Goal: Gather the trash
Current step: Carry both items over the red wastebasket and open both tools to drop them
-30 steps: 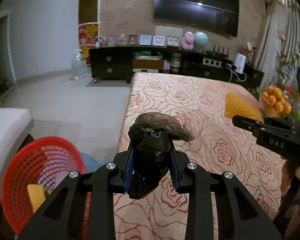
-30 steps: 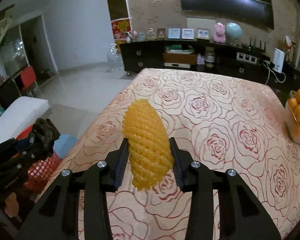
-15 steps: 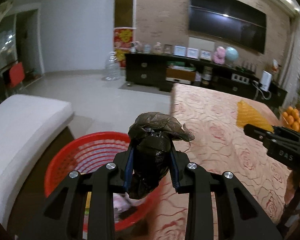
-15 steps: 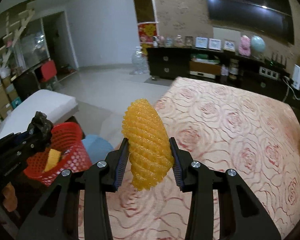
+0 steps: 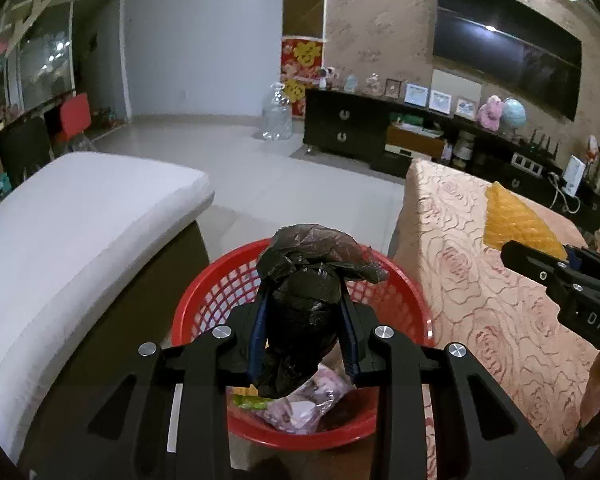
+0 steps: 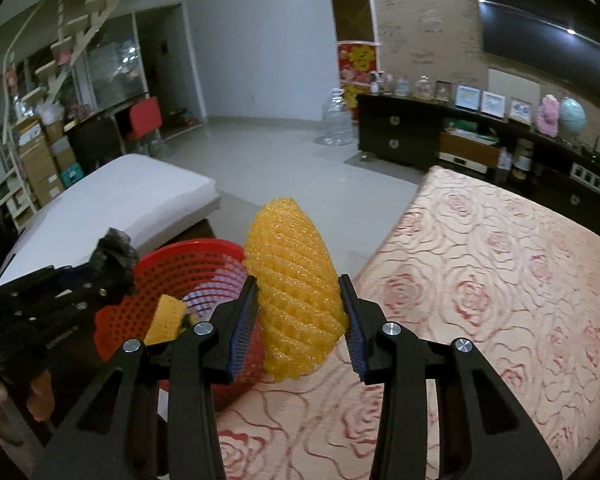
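Left wrist view: the left gripper (image 5: 304, 332) is clenched on a crumpled black plastic bag (image 5: 304, 304), pinched between its 2 blue-padded jaws. The bag hangs directly over a round red mesh basket (image 5: 204, 304) that stands on the floor between a white cushioned seat (image 5: 72, 224) and a table covered in a pink rose-patterned tablecloth (image 5: 492, 300). Inside the basket lie a pinkish clear plastic wrapper (image 5: 300, 406) and a scrap of green. At the right edge, the right gripper (image 5: 560, 268) reaches in above the tablecloth, carrying a yellow foam net (image 5: 516, 224).

Right wrist view: the right gripper (image 6: 300, 320) grasps the yellow foam net (image 6: 292, 288), a mesh fruit sleeve, upright between its 2 jaws. It is held above the table's near left edge, just beside the red basket (image 6: 168, 268), not over it. A second yellow foam piece (image 6: 166, 318) already lies in the basket. To the left, the left gripper (image 6: 100, 276) with its black bag (image 6: 114, 254) is over the basket's far rim. A dark low cabinet (image 6: 400, 136) with framed pictures lines the far wall.
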Available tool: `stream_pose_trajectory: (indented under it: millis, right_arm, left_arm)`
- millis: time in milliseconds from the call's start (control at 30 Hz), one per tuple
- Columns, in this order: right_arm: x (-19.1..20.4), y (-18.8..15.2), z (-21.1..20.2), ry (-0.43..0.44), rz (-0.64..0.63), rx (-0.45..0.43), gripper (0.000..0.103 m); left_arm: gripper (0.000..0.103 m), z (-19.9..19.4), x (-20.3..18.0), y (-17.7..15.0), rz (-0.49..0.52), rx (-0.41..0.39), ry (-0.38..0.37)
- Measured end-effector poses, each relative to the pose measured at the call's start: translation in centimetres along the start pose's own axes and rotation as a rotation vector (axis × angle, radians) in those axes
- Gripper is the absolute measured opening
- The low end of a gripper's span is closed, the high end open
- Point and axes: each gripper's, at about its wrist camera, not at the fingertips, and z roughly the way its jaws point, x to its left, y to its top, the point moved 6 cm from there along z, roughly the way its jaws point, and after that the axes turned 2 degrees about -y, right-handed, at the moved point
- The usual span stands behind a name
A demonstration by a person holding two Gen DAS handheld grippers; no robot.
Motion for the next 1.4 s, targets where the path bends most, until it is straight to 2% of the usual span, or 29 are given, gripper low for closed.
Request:
stream_pose_trajectory:
  millis: [467, 533, 567, 667, 733, 833, 933, 1167, 1300, 1400]
  right_arm:
    - [4.9, 0.2, 4.8, 0.143, -0.021, 0.108, 0.04]
    - [5.3, 0.0, 5.3, 0.16, -0.019, 0.122, 0.041]
    - [5.6, -0.1, 5.6, 0.178, -0.01, 0.132, 0.045]
    - [6.0, -0.2, 5.8, 0.214, 0.008, 0.144, 0.057]
    - [6.2, 0.0, 5.6, 0.224, 0.012, 0.139, 0.063]
    - [6.2, 0.2, 5.0, 0.232, 0.02, 0.127, 0.07]
    - [5.8, 0.5, 4.6, 0.237, 0.042, 0.113, 0.072]
    - [4.6, 1.3, 3.1, 0.235, 0.073, 0.072, 0.081]
    - [3.8, 1.6, 2.1, 0.187, 0.083, 0.025, 0.091]
    - [3.5, 1.6, 0.9, 0.138, 0.061, -0.026, 0.094]
  left_arm:
    - [0.029, 3.0, 2.4, -0.8, -0.036, 0.056, 0.006]
    - [0.03, 3.3, 2.6, -0.8, -0.036, 0.062, 0.004]
    - [0.031, 3.5, 2.6, -0.9, -0.037, 0.067, 0.0]
    - [0.043, 3.8, 3.1, -1.1, -0.041, 0.077, -0.005]
    - [0.058, 3.6, 3.2, -1.1, -0.046, 0.069, -0.008]
    - [0.074, 3.1, 3.3, -0.8, -0.062, 0.047, -0.016]
    - [0.078, 2.7, 3.5, -0.6, -0.07, 0.034, -0.016]
    - [0.081, 1.3, 4.1, -0.1, -0.088, -0.008, 0.002]
    - [0.084, -0.2, 4.5, 0.3, -0.09, -0.042, 0.031]
    - [0.085, -1.9, 4.6, 0.7, -0.077, -0.078, 0.069]
